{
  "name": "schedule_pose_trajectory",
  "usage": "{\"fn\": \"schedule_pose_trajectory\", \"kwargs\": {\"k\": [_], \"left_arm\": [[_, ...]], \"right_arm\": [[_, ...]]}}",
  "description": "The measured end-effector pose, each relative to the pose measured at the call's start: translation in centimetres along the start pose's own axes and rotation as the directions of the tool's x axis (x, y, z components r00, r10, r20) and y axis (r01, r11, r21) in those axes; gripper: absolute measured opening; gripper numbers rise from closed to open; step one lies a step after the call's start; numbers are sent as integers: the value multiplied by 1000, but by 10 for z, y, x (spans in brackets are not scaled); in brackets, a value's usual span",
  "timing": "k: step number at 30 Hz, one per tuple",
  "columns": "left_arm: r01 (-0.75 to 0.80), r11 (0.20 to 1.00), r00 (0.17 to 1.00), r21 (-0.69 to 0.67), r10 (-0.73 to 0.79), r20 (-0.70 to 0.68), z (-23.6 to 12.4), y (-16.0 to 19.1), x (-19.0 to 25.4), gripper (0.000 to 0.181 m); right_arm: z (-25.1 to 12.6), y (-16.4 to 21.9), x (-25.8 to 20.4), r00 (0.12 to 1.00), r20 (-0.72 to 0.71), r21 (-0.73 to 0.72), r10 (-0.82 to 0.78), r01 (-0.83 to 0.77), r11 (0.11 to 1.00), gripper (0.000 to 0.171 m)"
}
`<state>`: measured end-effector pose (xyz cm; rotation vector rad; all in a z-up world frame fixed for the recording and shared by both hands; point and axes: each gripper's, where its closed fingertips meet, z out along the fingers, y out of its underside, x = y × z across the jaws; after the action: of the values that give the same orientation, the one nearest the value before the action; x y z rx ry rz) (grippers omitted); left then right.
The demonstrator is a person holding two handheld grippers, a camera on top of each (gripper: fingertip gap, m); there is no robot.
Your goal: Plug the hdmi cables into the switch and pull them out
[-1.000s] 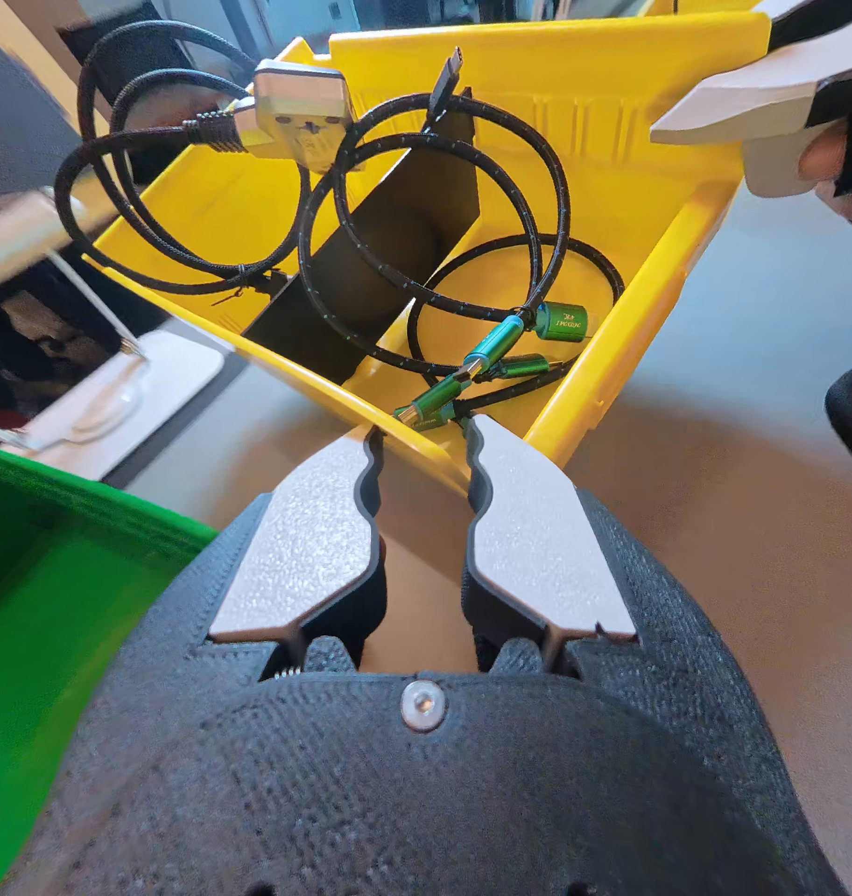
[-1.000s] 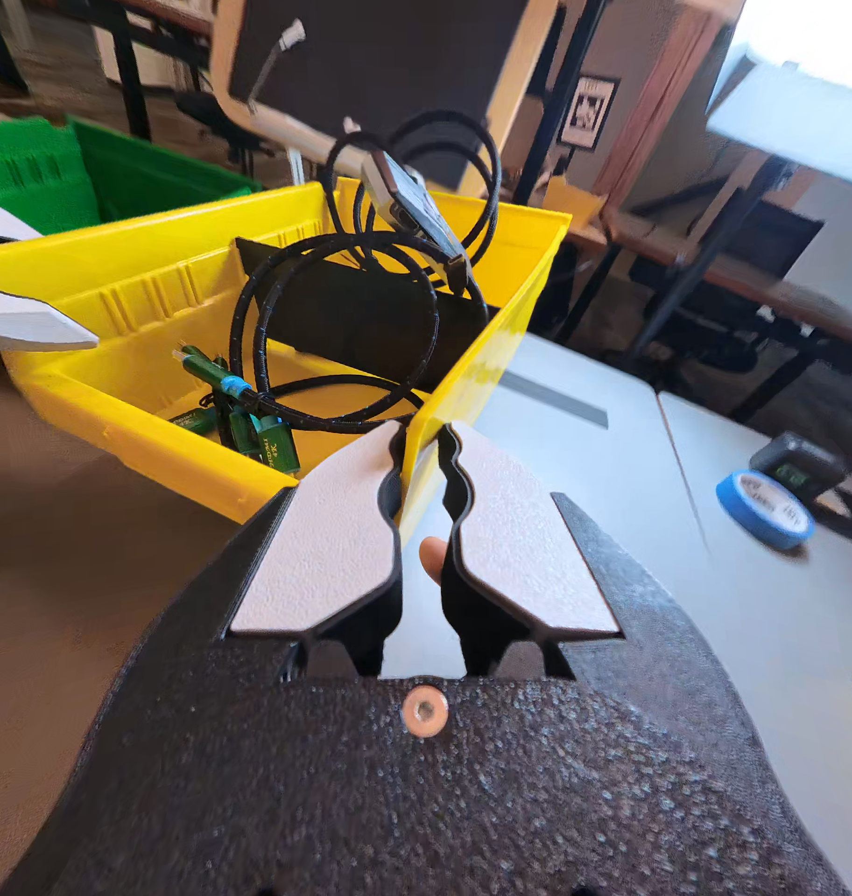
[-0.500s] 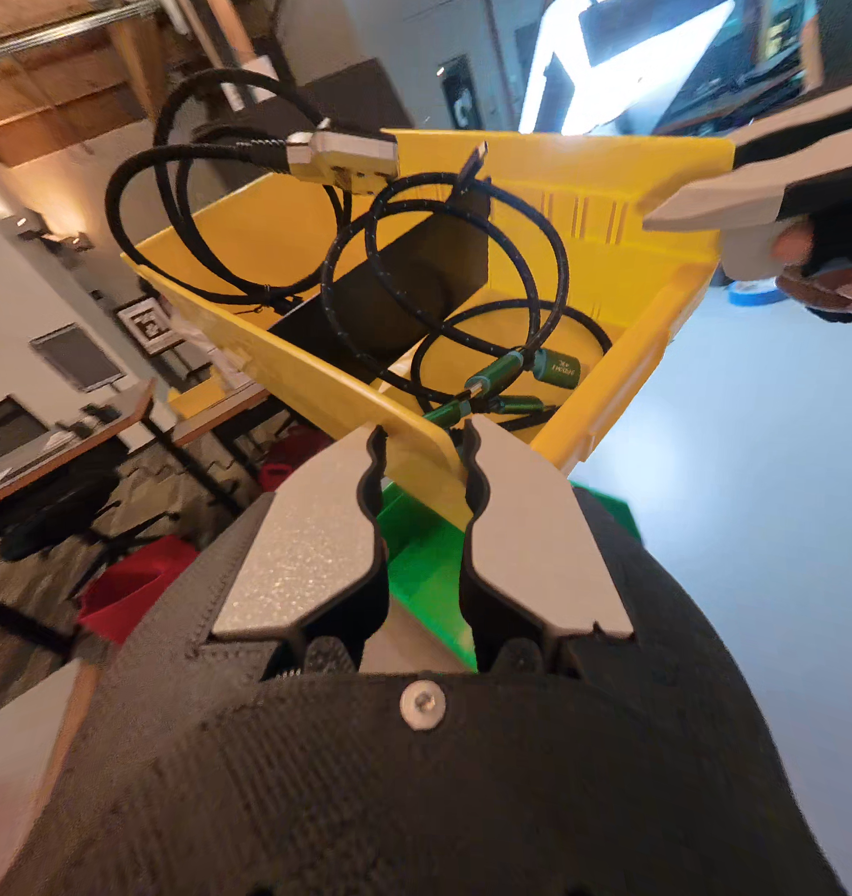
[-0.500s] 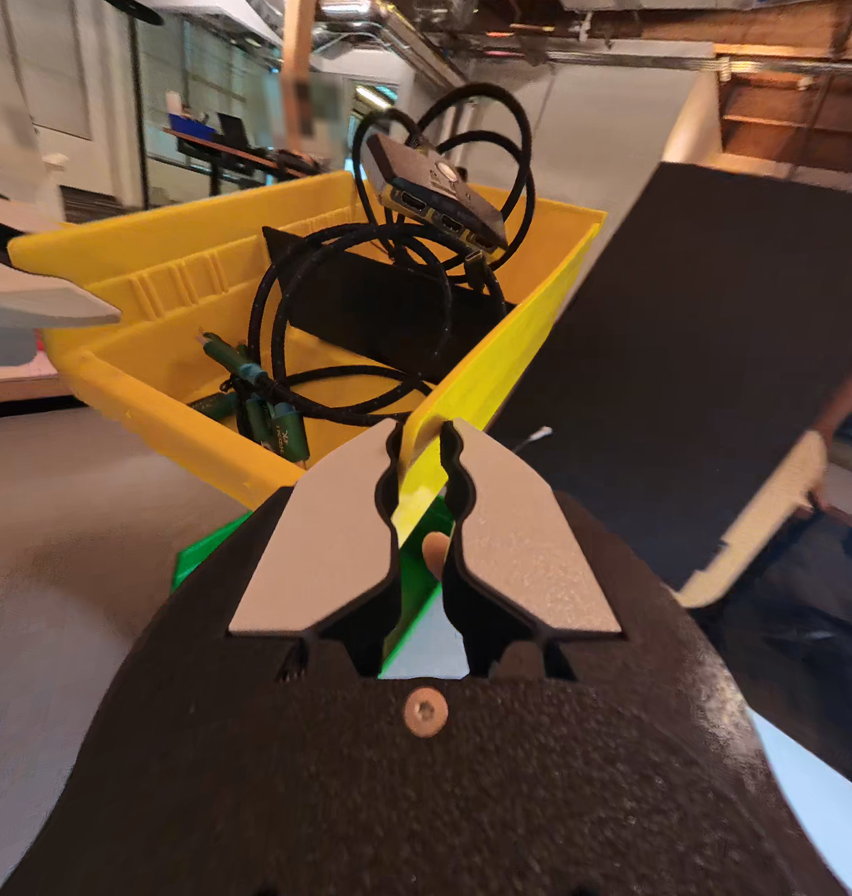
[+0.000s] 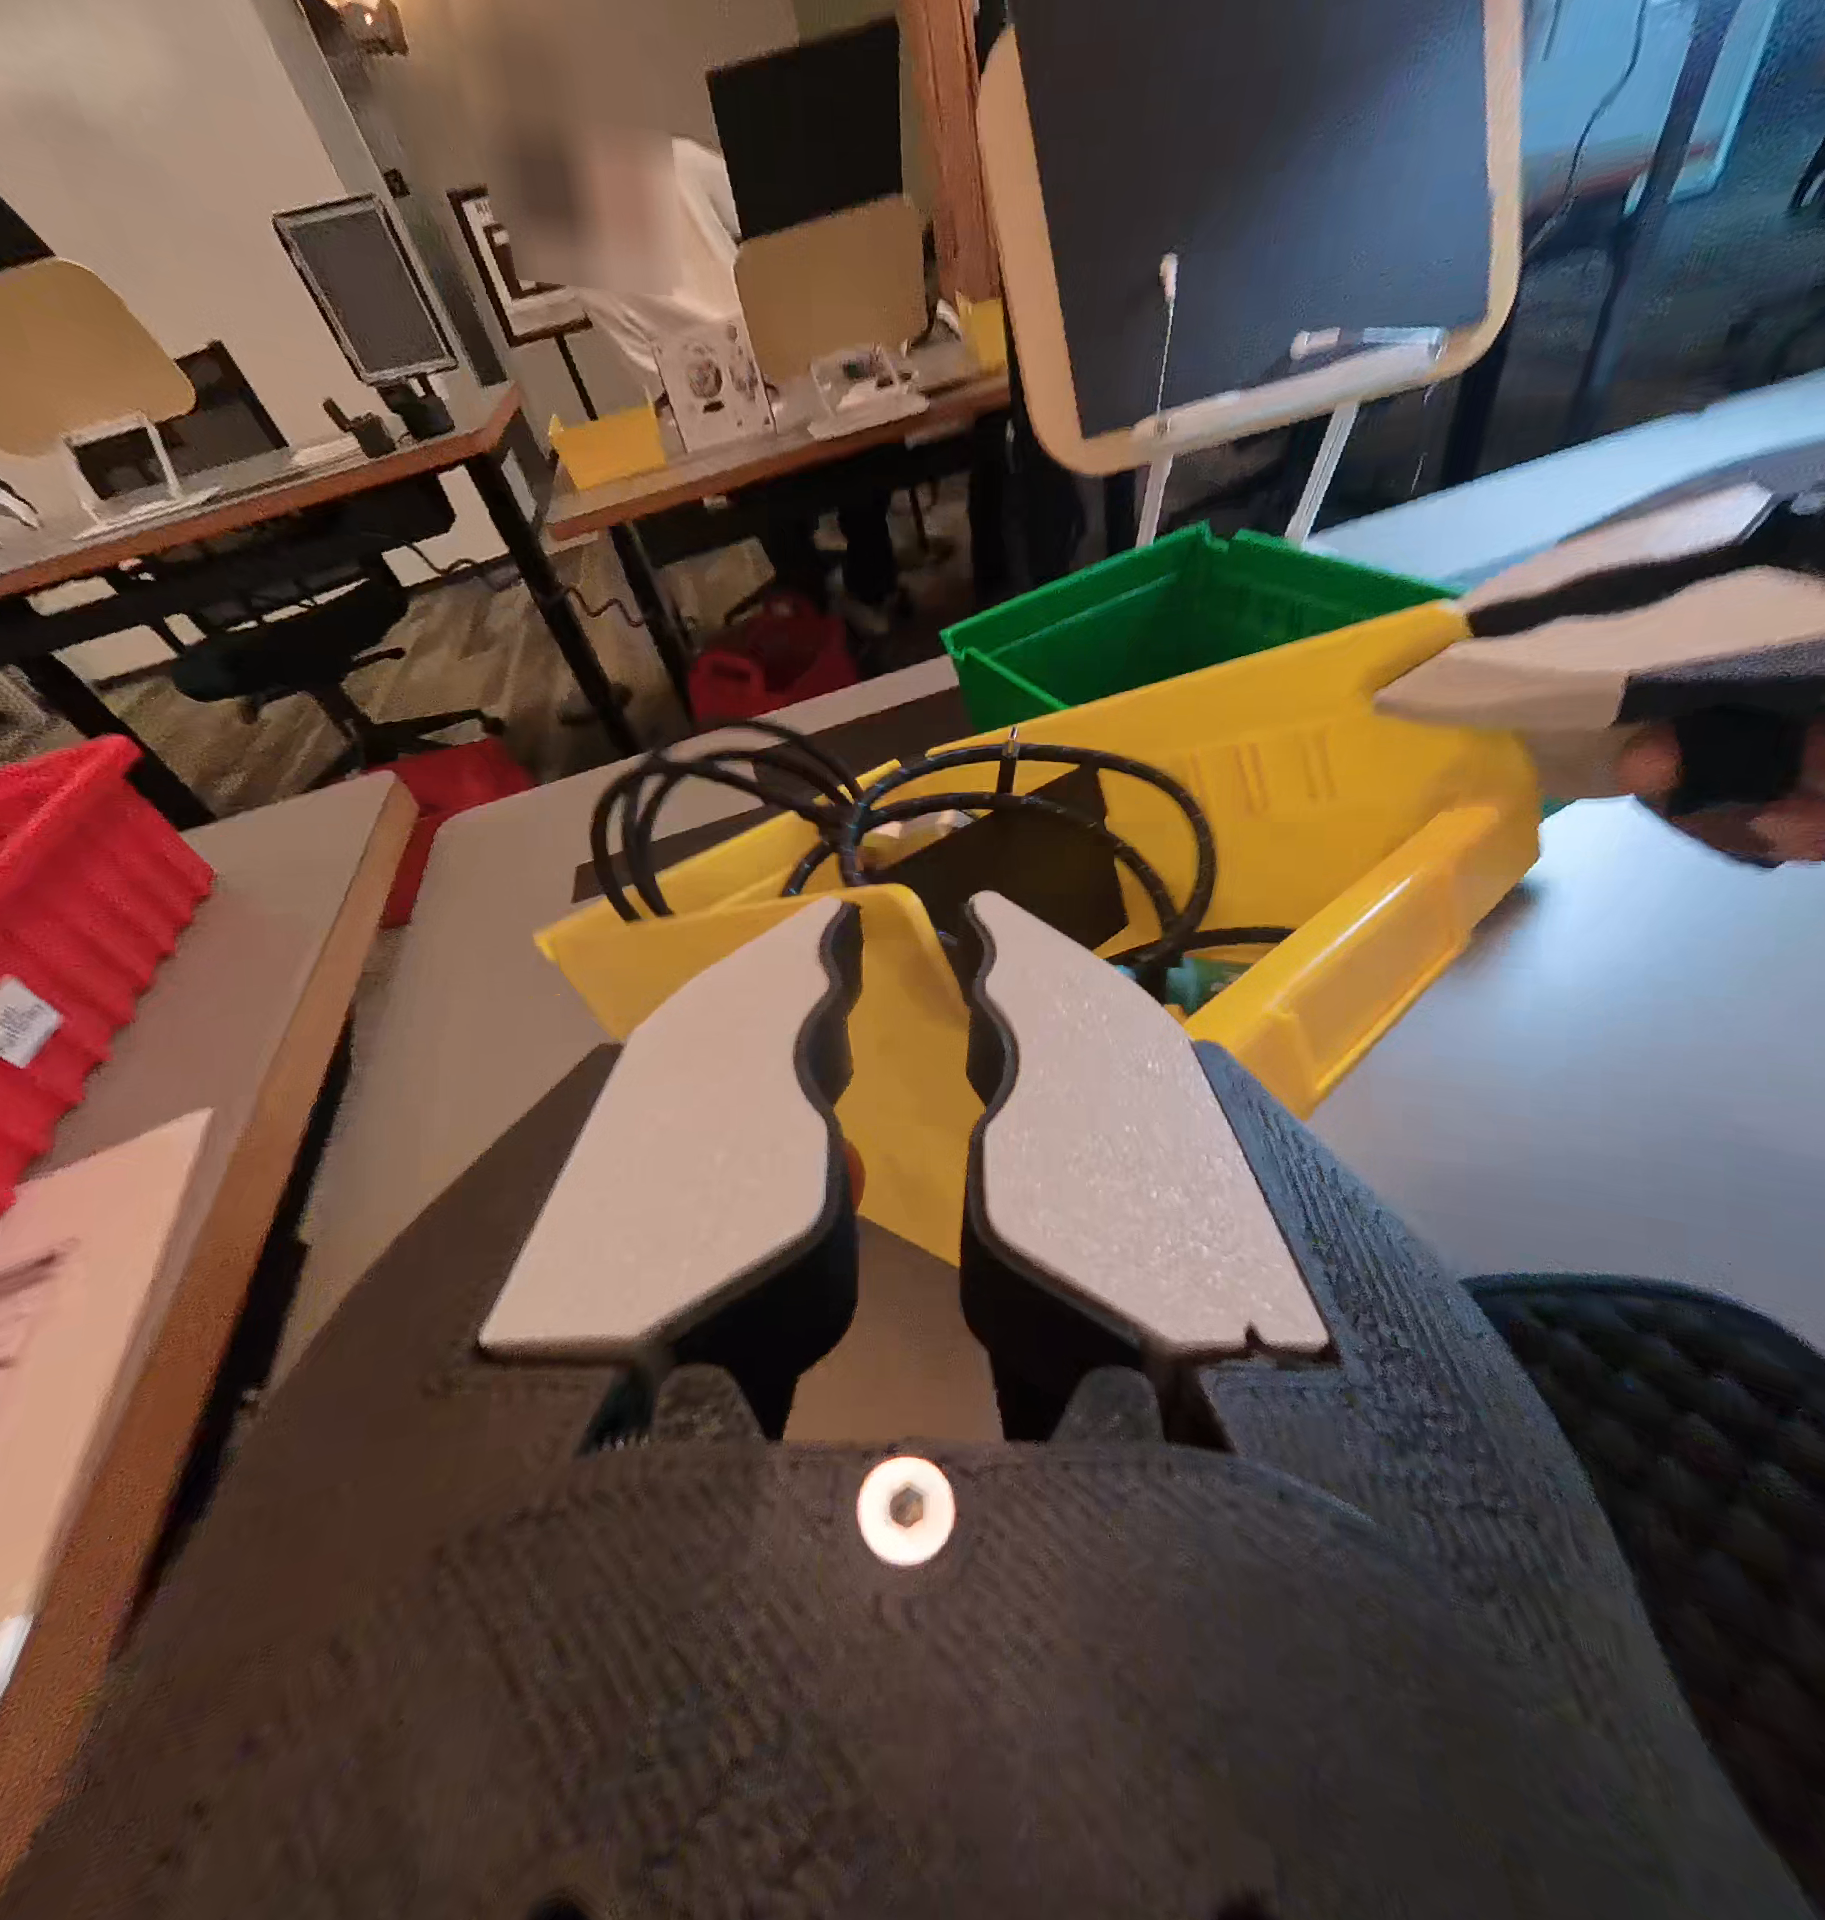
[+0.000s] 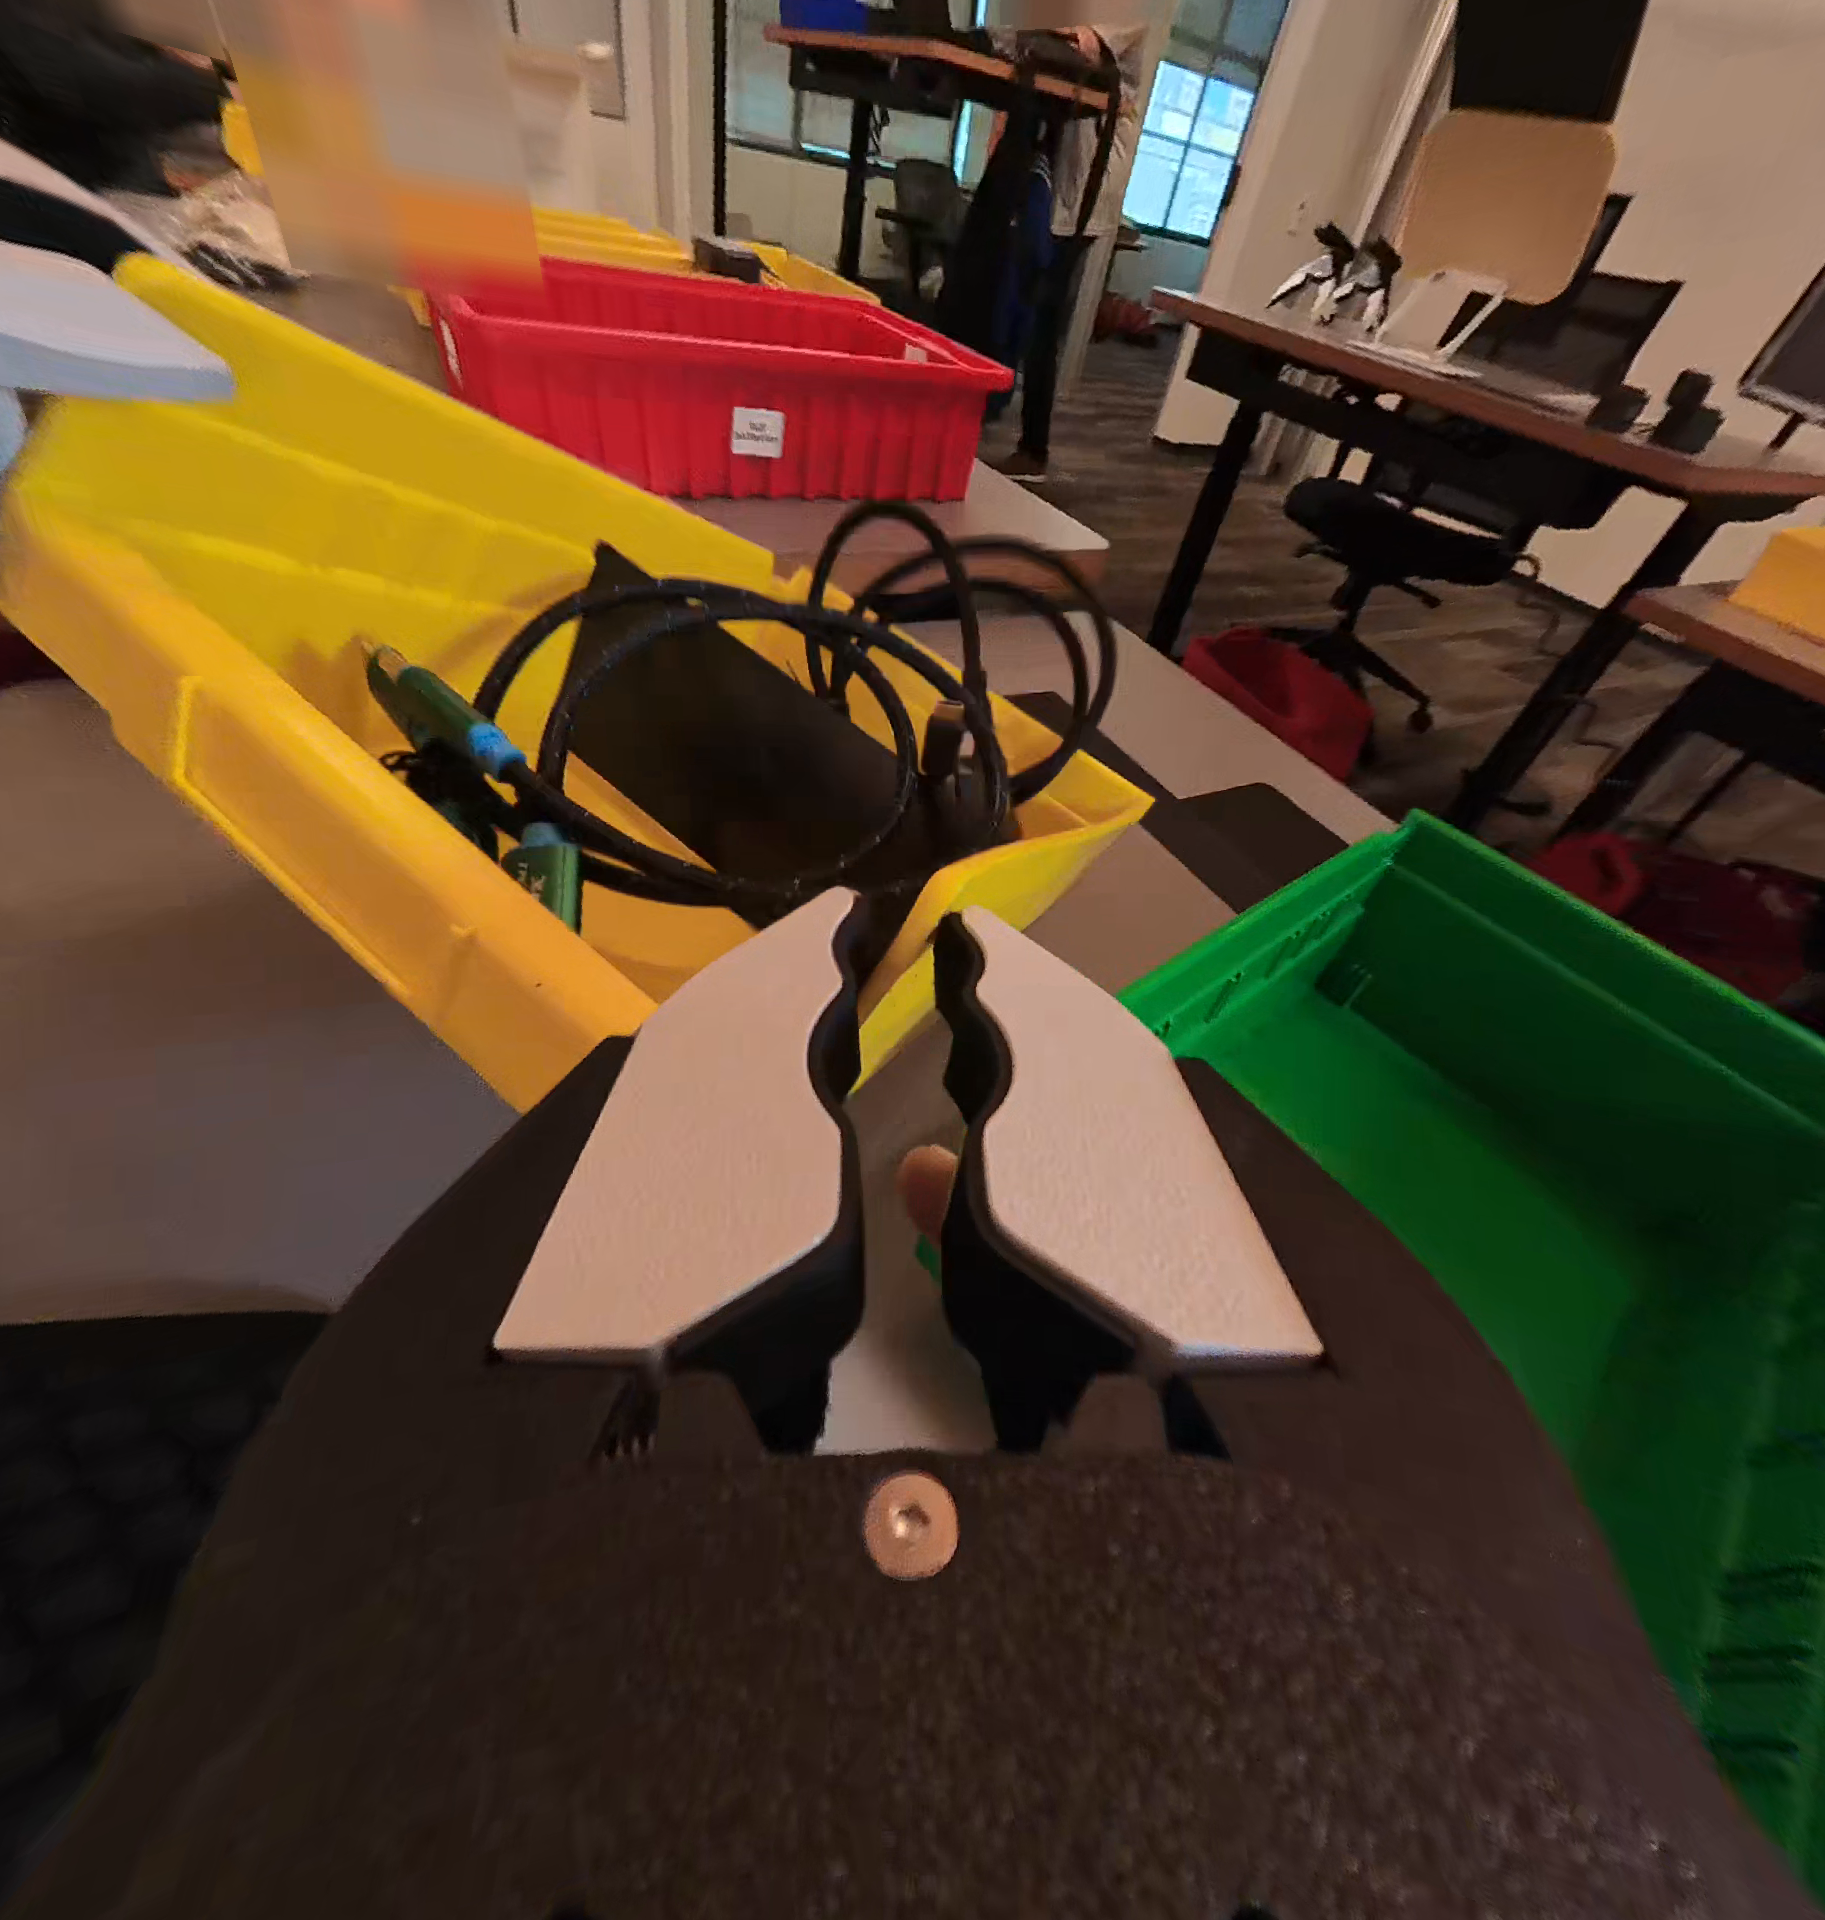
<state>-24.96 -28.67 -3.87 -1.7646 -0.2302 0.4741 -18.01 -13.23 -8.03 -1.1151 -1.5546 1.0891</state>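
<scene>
A yellow bin [image 5: 1334,790] holds coiled black braided HDMI cables [image 5: 1001,790] with green plugs [image 6: 440,707] and a black divider [image 6: 742,758]. A small silver part of the switch [image 5: 918,826] shows under the coils; the rest is hidden. My left gripper [image 5: 910,914] is shut on the bin's near wall. My right gripper [image 6: 900,914] is shut on the bin's wall at the opposite end [image 6: 887,1008]. It also shows in the left wrist view [image 5: 1635,644] at the bin's far rim. The left gripper's finger [image 6: 77,343] shows at the upper left of the right wrist view.
An empty green bin [image 6: 1510,1039] stands right beside the yellow one on the grey table [image 5: 1666,1039]. A red bin [image 6: 710,384] sits on the neighbouring table. A black mesh chair back [image 5: 1718,1507] is near me. A dark board on a stand [image 5: 1251,208] is behind. Left tips to right tips: about 20 cm.
Both grippers have swung the yellow bin round and brought it from steeply tilted to near level over the grey table. The switch has dropped from the top of the coils down among them.
</scene>
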Motion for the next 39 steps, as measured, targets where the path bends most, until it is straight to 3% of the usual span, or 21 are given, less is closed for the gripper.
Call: {"fn": "schedule_pose_trajectory", "kwargs": {"k": [7,9,12,14,17,21,23,24,26,28,30,33,39], "left_arm": [[77,992,996,-105,-81,-32,33,68,10,15],[18,984,999,-175,-24,-36,45,86,14,18],[-130,928,991,-349,111,-76,58,118,23,41],[-256,904,965,-341,257,-43,60,112,21,40],[-354,878,933,-321,355,-56,58,89,27,43],[-487,807,860,-333,377,-343,64,91,88,50],[-583,731,793,-354,418,-442,77,109,110,51],[-627,683,762,-375,440,-474,85,120,114,50],[-686,584,718,-433,450,-531,96,144,115,54],[-730,526,676,-436,466,-570,105,158,116,48],[-758,504,644,-413,484,-592,112,167,119,35],[-804,473,592,-360,573,-567,118,167,121,31],[-792,529,599,-305,575,-557,115,162,141,30]], "right_arm": [[2,53,9,994,-51,-153,-101,92,984,18],[-3,76,5,991,5,-224,-135,133,966,18],[-28,77,5,974,43,-197,-222,226,954,25],[-46,75,11,957,119,-202,-266,285,937,28],[-65,106,41,903,252,-386,-349,424,819,47],[-63,164,82,766,397,-550,-506,640,537,67],[-52,183,88,729,430,-564,-532,677,473,57],[-49,190,92,718,431,-569,-547,687,453,39],[-50,190,95,720,417,-560,-554,684,467,32],[-69,194,92,753,423,-588,-504,652,480,32],[-97,199,89,777,402,-603,-484,623,498,32],[-151,206,79,829,334,-630,-449,551,547,33],[-257,226,87,880,154,-722,-450,411,557,33]]}}
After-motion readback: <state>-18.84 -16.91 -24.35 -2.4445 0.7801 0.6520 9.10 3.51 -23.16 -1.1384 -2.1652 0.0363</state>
